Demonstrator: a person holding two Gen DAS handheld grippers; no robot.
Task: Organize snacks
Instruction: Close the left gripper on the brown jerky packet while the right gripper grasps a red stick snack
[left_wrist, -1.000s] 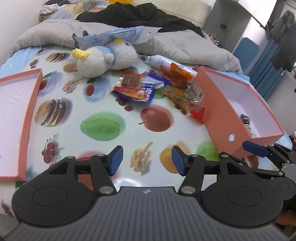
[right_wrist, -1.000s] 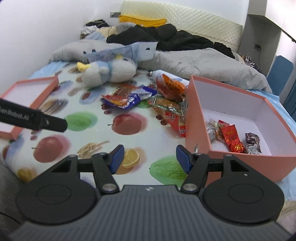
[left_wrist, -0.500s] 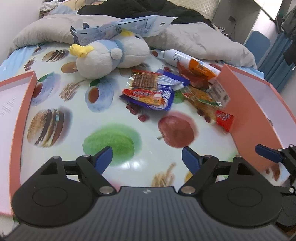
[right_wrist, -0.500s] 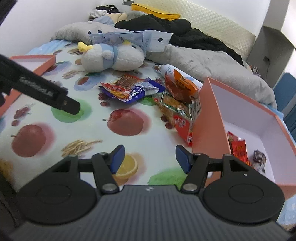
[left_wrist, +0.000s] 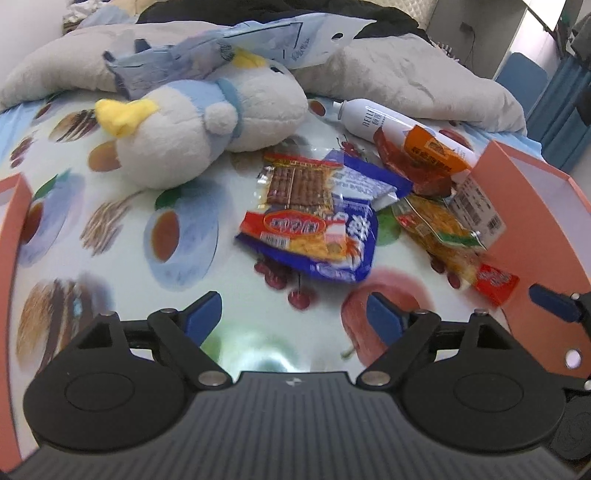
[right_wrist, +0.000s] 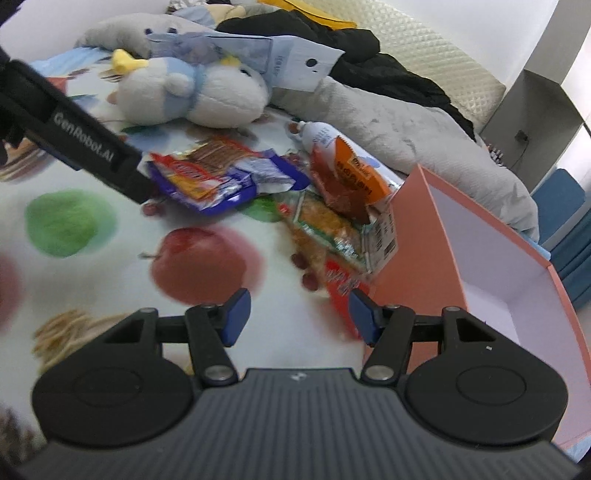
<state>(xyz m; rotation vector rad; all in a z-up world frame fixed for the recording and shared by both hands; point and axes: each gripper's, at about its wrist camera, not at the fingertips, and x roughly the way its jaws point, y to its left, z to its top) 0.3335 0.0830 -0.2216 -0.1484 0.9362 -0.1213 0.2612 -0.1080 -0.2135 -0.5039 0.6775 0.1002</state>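
Observation:
A heap of snack packets lies on the fruit-print cloth: a blue-and-red packet (left_wrist: 314, 240) (right_wrist: 199, 181), a brown wafer packet (left_wrist: 299, 181), an orange packet (left_wrist: 428, 151) (right_wrist: 351, 177), a yellow-green packet (left_wrist: 439, 221) (right_wrist: 325, 225) and a small red packet (left_wrist: 495, 280) (right_wrist: 340, 284). The open pink box (left_wrist: 535, 229) (right_wrist: 424, 240) stands to their right. My left gripper (left_wrist: 293, 315) hovers just short of the blue-and-red packet, its jaws opening with nothing between them. My right gripper (right_wrist: 299, 314) hangs near the small red packet by the box wall, its jaws closing slightly and gripping nothing.
A white-and-blue plush toy (left_wrist: 192, 122) (right_wrist: 192, 96) lies behind the snacks with a paper-tagged bag on it. A white bottle (left_wrist: 369, 118) lies under the orange packet. A pink lid (left_wrist: 11, 221) sits at the far left. Grey bedding rings the back.
Both grippers have moved forward and down toward the snack heap, which now looms larger. The left jaws have spread wider. The right view has swung left, so the box interior is mostly out of sight.

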